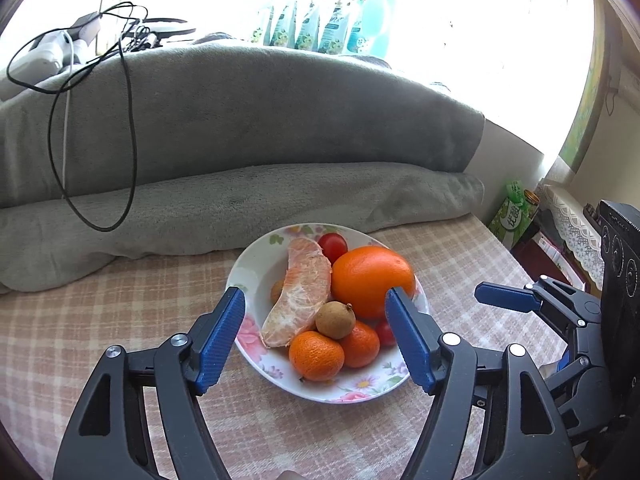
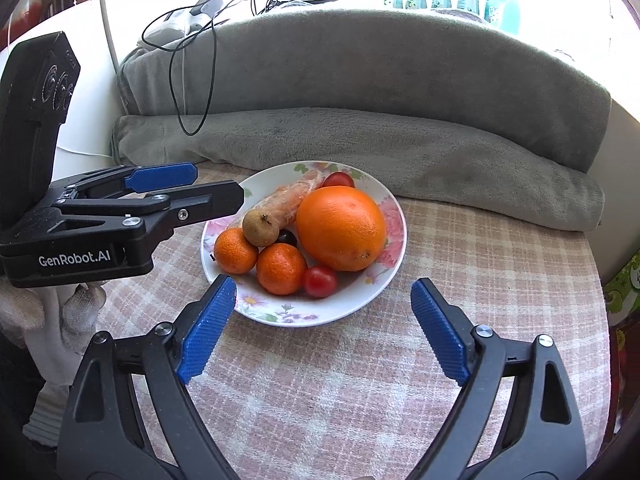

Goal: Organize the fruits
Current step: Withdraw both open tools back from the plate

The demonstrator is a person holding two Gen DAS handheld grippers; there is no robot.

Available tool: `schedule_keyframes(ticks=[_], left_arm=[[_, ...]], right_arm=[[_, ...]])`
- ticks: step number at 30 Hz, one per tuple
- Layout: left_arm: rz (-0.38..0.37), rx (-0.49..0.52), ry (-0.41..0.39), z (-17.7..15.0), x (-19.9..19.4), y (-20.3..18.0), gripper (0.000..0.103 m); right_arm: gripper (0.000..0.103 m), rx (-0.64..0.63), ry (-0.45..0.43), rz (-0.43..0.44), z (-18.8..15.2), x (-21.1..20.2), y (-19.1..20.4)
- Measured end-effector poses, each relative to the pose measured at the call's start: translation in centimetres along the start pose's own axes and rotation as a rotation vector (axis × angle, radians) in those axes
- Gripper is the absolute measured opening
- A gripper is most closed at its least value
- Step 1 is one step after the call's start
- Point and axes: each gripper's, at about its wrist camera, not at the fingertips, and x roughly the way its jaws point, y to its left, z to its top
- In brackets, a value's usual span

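A floral plate [image 1: 256, 272] [image 2: 384, 256] on the checked tablecloth holds a large orange [image 1: 372, 280] [image 2: 340, 228], a peeled pomelo segment [image 1: 300, 296] [image 2: 288, 200], two mandarins [image 1: 316, 356] [image 2: 236, 250], a brown longan [image 1: 335, 320] [image 2: 261, 227] and cherry tomatoes [image 1: 334, 245] [image 2: 319, 281]. My left gripper [image 1: 316, 300] is open and empty, its fingers over the plate's near side. My right gripper [image 2: 324, 288] is open and empty, just in front of the plate. The left gripper also shows in the right wrist view [image 2: 216, 188] at the plate's left edge.
A folded grey blanket [image 1: 240, 128] [image 2: 400, 92] lies behind the plate with a black cable [image 1: 120, 120] draped over it. Green cartons and a jar [image 1: 516, 212] stand at the right. Bottles [image 1: 320, 28] line the bright window sill.
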Motion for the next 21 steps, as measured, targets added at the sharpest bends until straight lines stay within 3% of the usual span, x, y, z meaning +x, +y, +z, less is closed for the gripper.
schedule_keyframes(ticks=[7, 9, 21], left_arm=[[0.012, -0.008, -0.008, -0.3, -0.6, 0.2, 0.074], [0.018, -0.017, -0.008, -0.4, -0.7, 0.3, 0.079], [0.053, -0.043, -0.04, -0.7, -2.7, 0.4, 0.081]], right_arm=[[0.097, 0.006, -0.013, -0.021, 0.0, -0.3, -0.1], [0.097, 0.008, -0.017, -0.023, 0.1, -0.4, -0.1], [0.098, 0.035, -0.046, -0.034, 0.5, -1.4, -0.3]])
